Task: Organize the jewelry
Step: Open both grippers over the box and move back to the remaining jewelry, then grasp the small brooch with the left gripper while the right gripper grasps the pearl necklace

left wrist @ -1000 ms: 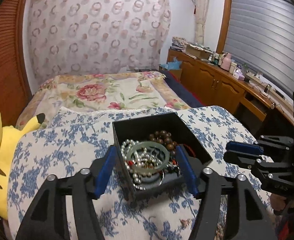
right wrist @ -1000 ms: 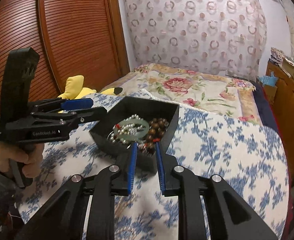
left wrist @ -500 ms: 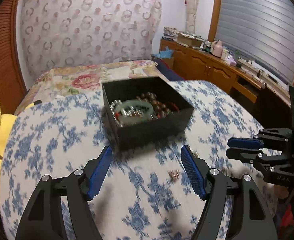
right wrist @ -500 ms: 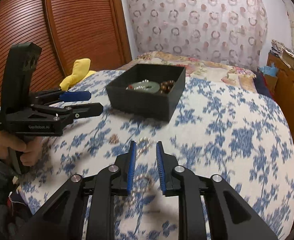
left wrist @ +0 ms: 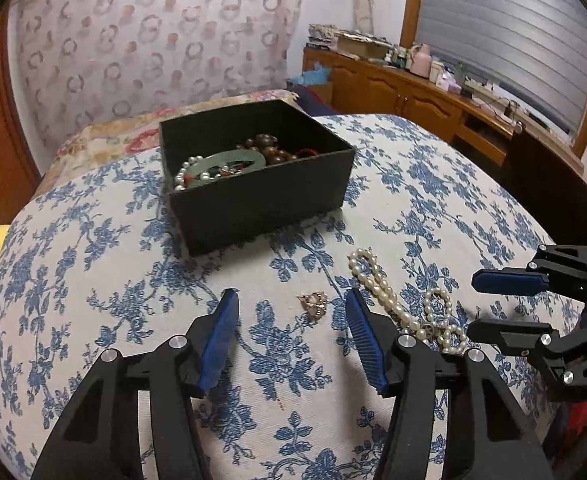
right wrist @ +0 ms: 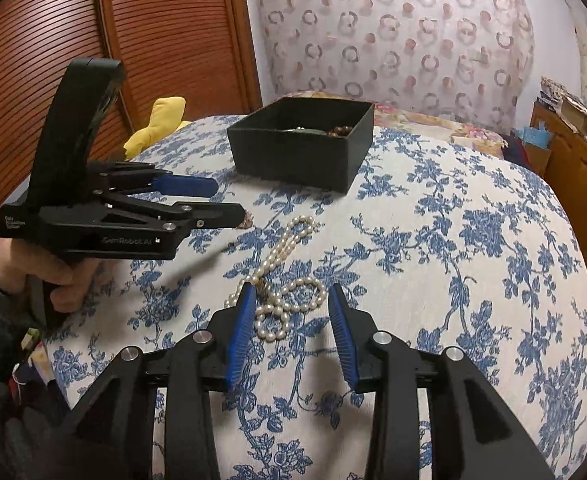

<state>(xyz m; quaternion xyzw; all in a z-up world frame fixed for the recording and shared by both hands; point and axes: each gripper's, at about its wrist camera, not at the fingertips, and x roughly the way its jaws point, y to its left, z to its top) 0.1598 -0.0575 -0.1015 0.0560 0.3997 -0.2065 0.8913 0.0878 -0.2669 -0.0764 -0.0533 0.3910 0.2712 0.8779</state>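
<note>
Both grippers (left wrist: 291, 312) (right wrist: 289, 308) lower — box (left wrist: 261, 200) farther.

Blue-flowered white cloth (left wrist: 433, 184) covers the rounded surface in the foreground. Beyond it, a bed with a floral quilt (left wrist: 105, 140) in pink and cream. Sheer curtain (left wrist: 153, 40) printed with pink rings hangs at the back wall. Ribbed reddish wooden doors (right wrist: 165, 40) on one side; a yellow plush toy (right wrist: 157, 124) lies at their foot. Opposite, a long wooden cabinet (left wrist: 413, 96) crowded with small bottles and boxes, under a window with grey slatted blind (left wrist: 505, 28).
</note>
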